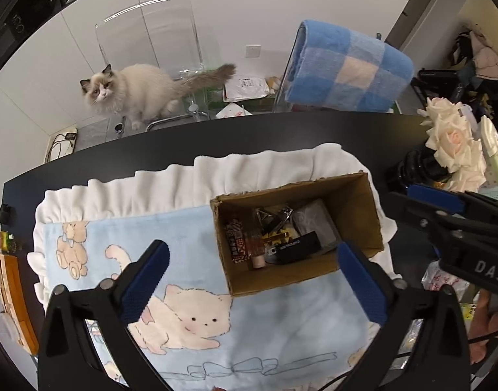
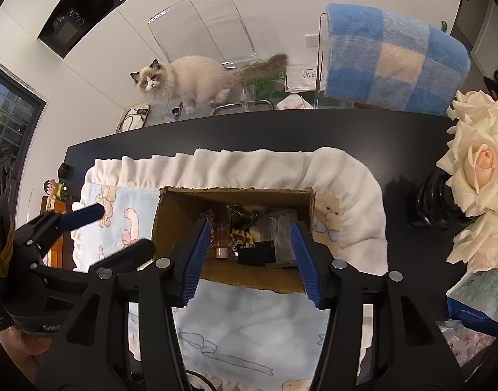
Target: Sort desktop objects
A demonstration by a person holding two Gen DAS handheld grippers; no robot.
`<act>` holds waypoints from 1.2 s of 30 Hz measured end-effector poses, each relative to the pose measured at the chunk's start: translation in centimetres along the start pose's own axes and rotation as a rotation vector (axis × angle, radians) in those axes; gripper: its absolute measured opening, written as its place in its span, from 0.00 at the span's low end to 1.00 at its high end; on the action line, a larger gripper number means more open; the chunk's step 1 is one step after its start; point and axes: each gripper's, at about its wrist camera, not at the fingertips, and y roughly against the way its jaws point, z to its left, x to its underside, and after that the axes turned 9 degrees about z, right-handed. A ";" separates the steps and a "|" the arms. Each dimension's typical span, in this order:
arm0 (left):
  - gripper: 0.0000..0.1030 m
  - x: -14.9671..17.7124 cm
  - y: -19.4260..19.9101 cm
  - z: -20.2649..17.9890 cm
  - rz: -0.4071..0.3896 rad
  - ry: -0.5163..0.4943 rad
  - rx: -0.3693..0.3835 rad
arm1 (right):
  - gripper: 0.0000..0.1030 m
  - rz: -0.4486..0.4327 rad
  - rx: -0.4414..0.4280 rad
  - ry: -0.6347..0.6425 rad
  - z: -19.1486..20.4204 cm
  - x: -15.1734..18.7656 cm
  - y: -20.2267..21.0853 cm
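An open cardboard box (image 1: 359, 215) (image 2: 175, 215) stands on a blue cartoon-cat blanket (image 1: 190, 319) (image 2: 249, 319) spread over the black table (image 1: 216, 140). Inside lie a small black case (image 1: 298, 247) (image 2: 257, 252), a little bottle (image 1: 257, 254), a patterned tube (image 1: 237, 241), metal clips (image 1: 275, 216) and a clear plastic bag (image 1: 314, 221). My left gripper (image 1: 252, 254) hangs above the box's near-left part, wide open with nothing between its fingers. My right gripper (image 2: 251, 228) is over the box too, open and empty. Each gripper shows at the edge of the other's view.
A black vase with cream roses (image 1: 451, 143) (image 2: 477, 163) stands at the table's right, with papers and packets below it. A wooden item (image 1: 11, 293) and a figurine sit at the left edge. Beyond the table are a cat (image 1: 135, 91), a clear chair and a blue checked towel (image 1: 350, 71).
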 end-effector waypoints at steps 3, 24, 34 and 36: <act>1.00 0.4 0.2 0.0 0.005 -0.005 0.002 | 0.52 -0.005 -0.017 -0.001 0.0 0.3 0.3; 1.00 5.6 6.1 -0.2 -0.040 -0.029 -0.021 | 0.53 -0.043 0.013 0.016 2.3 5.1 4.9; 1.00 11.0 9.4 4.5 -0.049 0.004 -0.005 | 0.58 -0.063 0.066 0.024 7.1 10.0 7.6; 1.00 12.4 10.1 6.3 -0.044 0.018 -0.001 | 0.59 -0.063 0.074 0.024 8.8 11.1 7.8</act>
